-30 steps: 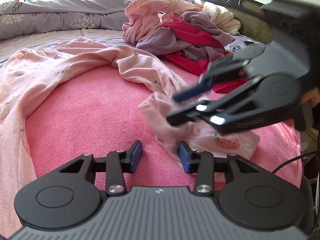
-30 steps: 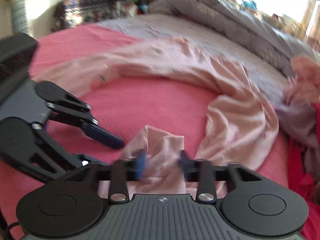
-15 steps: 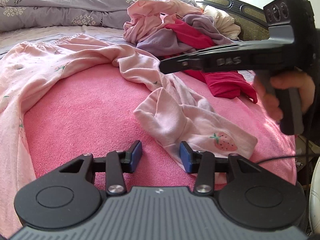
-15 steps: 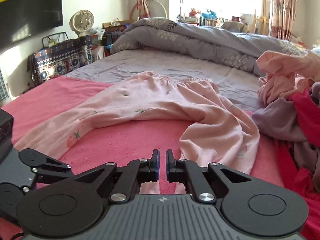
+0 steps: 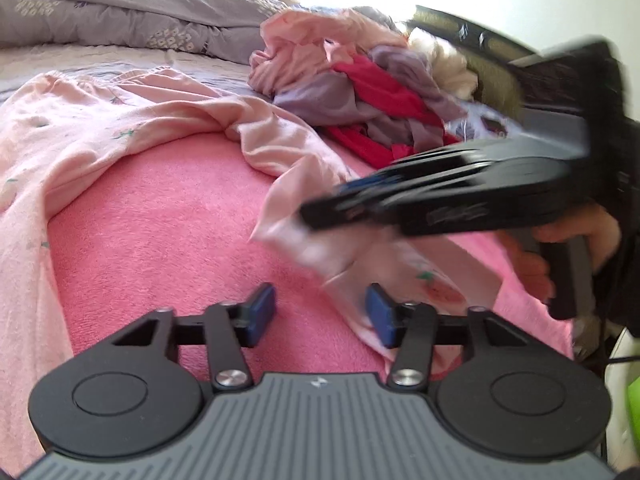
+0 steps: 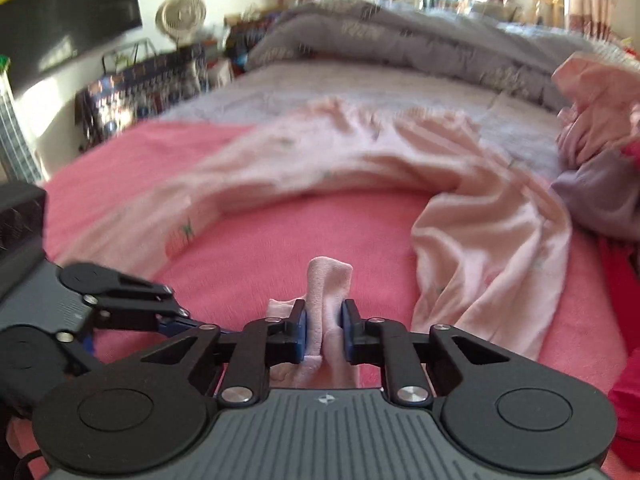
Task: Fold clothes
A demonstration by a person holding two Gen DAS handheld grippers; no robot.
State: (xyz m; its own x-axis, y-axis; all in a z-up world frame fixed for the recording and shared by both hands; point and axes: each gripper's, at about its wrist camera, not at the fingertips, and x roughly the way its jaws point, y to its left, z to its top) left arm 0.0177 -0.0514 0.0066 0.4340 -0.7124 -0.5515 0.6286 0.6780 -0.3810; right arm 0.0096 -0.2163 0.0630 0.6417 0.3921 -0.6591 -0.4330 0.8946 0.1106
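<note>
Pale pink trousers (image 5: 120,128) with strawberry prints lie on a bright pink blanket (image 5: 168,240). The pile (image 5: 360,80), upper right, mixes red, mauve and pink; the quilt (image 6: 400,48) looks grey, perhaps leaf-patterned.

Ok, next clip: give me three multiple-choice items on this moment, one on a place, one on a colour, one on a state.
1. Where is the clothes pile?
A. beyond the pink trousers
B. on the floor
C. under the blanket

2. What colour is the blanket?
A. green
B. pink
C. white

3. What is between the right gripper pads?
A. nothing
B. a red shirt
C. a fold of pink cloth

Answers: 1 A, the heap lies past them; 2 B, pink terry shows; 3 C, cloth stands between the pads while the jaws are opening.
</note>
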